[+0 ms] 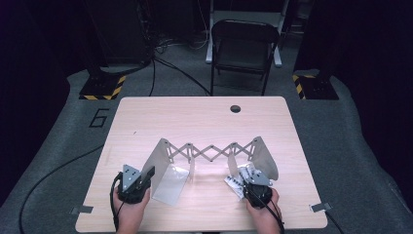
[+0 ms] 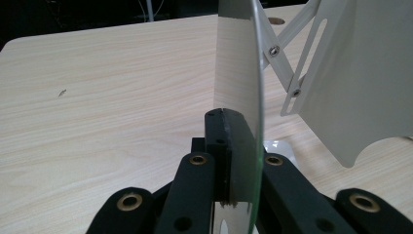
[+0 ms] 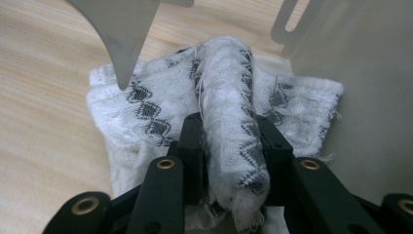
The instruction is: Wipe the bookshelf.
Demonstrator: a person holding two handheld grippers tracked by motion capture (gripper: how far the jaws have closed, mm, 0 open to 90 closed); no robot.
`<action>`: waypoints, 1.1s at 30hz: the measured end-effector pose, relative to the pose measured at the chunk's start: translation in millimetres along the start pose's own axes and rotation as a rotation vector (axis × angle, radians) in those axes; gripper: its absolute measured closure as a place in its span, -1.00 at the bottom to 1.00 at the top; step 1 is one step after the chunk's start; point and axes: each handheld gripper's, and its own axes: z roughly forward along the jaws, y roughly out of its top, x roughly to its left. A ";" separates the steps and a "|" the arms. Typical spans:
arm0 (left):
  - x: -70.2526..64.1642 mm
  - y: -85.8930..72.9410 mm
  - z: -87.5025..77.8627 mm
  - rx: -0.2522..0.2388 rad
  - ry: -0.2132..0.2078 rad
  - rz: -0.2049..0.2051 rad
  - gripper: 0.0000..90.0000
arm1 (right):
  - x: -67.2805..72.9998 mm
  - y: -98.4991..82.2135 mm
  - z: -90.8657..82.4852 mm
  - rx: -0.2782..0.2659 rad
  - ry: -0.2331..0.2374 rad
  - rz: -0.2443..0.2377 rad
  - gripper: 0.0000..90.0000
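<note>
An expandable metal rack stands on the wooden table (image 1: 204, 117): two grey end plates joined by a scissor linkage (image 1: 212, 150). My left gripper (image 1: 147, 173) is shut on the edge of the left plate (image 1: 163, 168). In the left gripper view the thin plate (image 2: 238, 63) stands upright, pinched between the jaws of the left gripper (image 2: 233, 119). A white cloth with a black diamond pattern (image 1: 236, 183) lies by the right plate (image 1: 265, 156). My right gripper (image 1: 249, 178) is shut on a raised fold of that cloth (image 3: 146, 97), as the right gripper (image 3: 231, 122) shows close up.
A dark folding chair (image 1: 243, 46) stands beyond the table's far edge. A round cable hole (image 1: 235, 108) sits near the far edge of the tabletop. Cables and yellow-black striped bases (image 1: 102, 87) lie on the grey floor. Tape marks (image 1: 319, 207) lie by the near corners.
</note>
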 end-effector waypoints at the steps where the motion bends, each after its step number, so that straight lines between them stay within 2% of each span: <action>1: -0.1 0.1 0.1 0.000 0.000 -0.001 0.98 | 0.1 -2.5 -1.8 -0.008 -0.003 0.010 0.54; 4: 0.1 -0.1 0.1 -0.002 -0.002 -0.002 0.98 | -0.2 -7.4 -8.5 0.003 -0.009 -0.015 0.54; 5: 0.1 -0.1 0.4 -0.004 -0.001 -0.002 0.98 | 1.3 -7.9 -9.0 -0.001 -0.009 0.003 0.54; 6: 0.5 0.1 -0.1 0.003 -0.006 0.000 0.98 | 0.4 -8.3 -9.8 0.008 -0.010 -0.014 0.55; 8: 0.8 0.0 -0.1 0.002 -0.009 0.000 0.98 | 0.7 -4.9 -7.5 0.013 -0.005 0.005 0.56; 10: 0.9 -0.3 0.4 -0.005 -0.007 -0.001 0.98 | -0.5 -0.6 -4.0 0.025 -0.006 -0.003 0.56; 11: 1.0 -0.1 -0.1 0.001 -0.010 0.001 0.98 | 0.3 1.5 -2.1 0.029 -0.011 0.012 0.56; 13: 0.6 0.0 -0.1 0.001 -0.008 0.001 0.98 | -0.2 4.7 2.8 0.007 -0.013 0.018 0.59; 14: 0.7 -0.1 -0.1 0.000 -0.008 0.000 0.98 | 0.0 6.8 3.7 0.016 -0.014 0.028 0.62; 17: 1.1 -0.5 -0.1 -0.003 -0.011 -0.001 0.98 | 1.2 12.8 2.0 -0.025 -0.017 0.036 0.68; 21: 1.2 -0.7 -0.1 -0.004 -0.012 -0.001 0.98 | 5.8 28.9 -16.9 -0.108 -0.042 -0.014 0.71; 26: 1.3 -1.1 0.7 -0.016 -0.011 -0.009 0.98 | 2.8 59.4 -37.1 -0.205 -0.039 0.008 0.72; 29: 1.8 -0.9 0.2 -0.009 -0.016 -0.008 0.98 | 1.2 70.4 -39.9 -0.253 -0.041 0.018 0.71; 31: 1.9 -1.0 0.1 -0.009 -0.018 -0.007 0.98 | 1.6 72.5 -37.8 -0.256 -0.040 0.015 0.71; 33: 1.7 -1.5 0.7 -0.019 -0.015 -0.008 0.98 | 3.0 70.3 -29.0 -0.198 -0.020 0.008 0.72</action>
